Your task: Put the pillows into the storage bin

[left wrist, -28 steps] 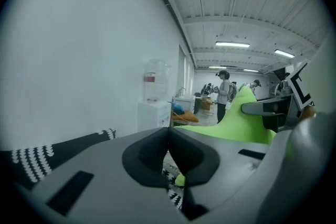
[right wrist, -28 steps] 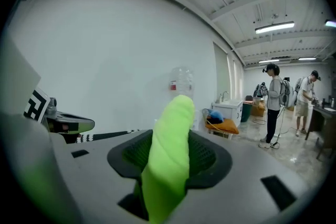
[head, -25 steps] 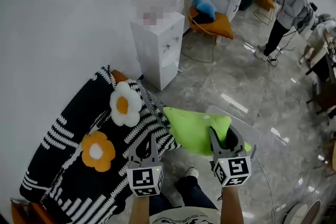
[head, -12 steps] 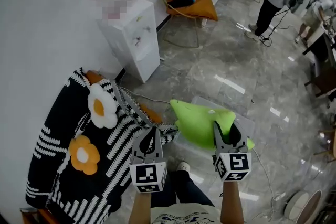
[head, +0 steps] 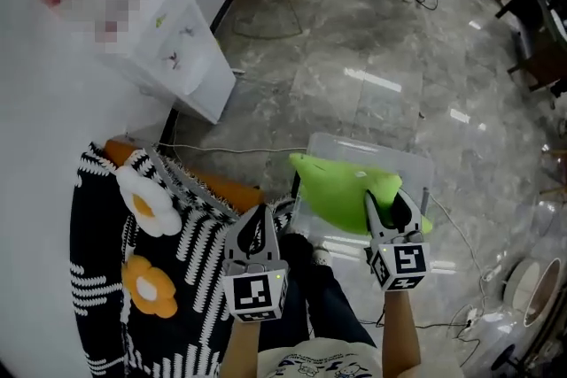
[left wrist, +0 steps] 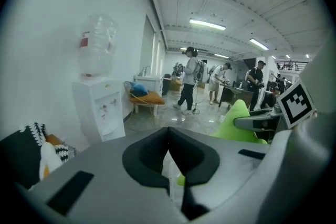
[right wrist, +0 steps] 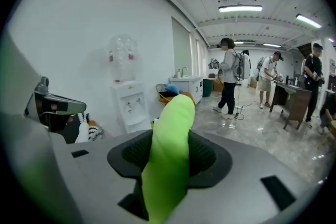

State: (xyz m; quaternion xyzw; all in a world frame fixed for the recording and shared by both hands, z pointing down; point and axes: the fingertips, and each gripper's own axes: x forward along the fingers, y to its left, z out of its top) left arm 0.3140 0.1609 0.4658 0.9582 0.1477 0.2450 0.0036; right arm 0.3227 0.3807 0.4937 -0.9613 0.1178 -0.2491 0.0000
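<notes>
Lime-green pillow (head: pixel 341 190), a plump, smooth-fabric cushion with one pointed corner, hangs over the clear plastic storage bin (head: pixel 403 157), a rectangular tub with rounded corners that stands on the glossy grey marble floor (head: pixel 354 40). Right claw (head: pixel 388 206) is clenched on the pillow's near edge; in the right gripper view the green fabric bulges up between its textured black pads. Left claw (head: pixel 257 215) is closed on nothing, its curved tips meeting in a point near the edge of a black-and-white striped knit throw (head: pixel 199 252). On that throw lie a white daisy-shaped cushion (head: pixel 144 201) with a yellow centre and an orange flower-shaped cushion (head: pixel 149 286) with a white centre, both plush-looking. A boxy white water dispenser (head: pixel 173 57) stands by the wall.
</notes>
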